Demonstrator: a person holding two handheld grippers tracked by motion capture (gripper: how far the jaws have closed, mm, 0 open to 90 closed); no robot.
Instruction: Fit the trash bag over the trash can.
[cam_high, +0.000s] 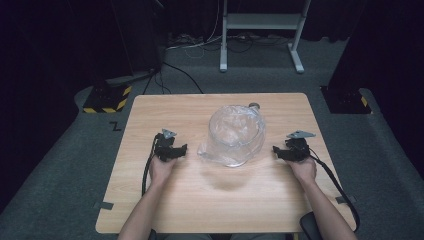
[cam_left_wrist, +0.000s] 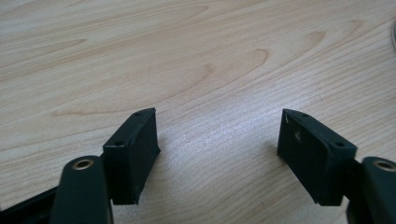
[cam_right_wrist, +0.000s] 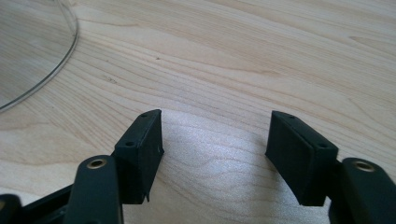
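a pale wooden counter (cam_high: 150, 200) carries a clear plastic container (cam_high: 236, 134) wrapped in a clear bag at its centre (a small round object lies just behind it). the left gripper (cam_high: 176, 150) and right gripper (cam_high: 280, 152) flank it, each released, jaws spread over bare wood.

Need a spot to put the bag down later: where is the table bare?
The table is bare along the near edge between the forearms, on the far left corner, and the far right. The middle is crowded: the clear bag over a bowl sits between the left tongs and right tongs.
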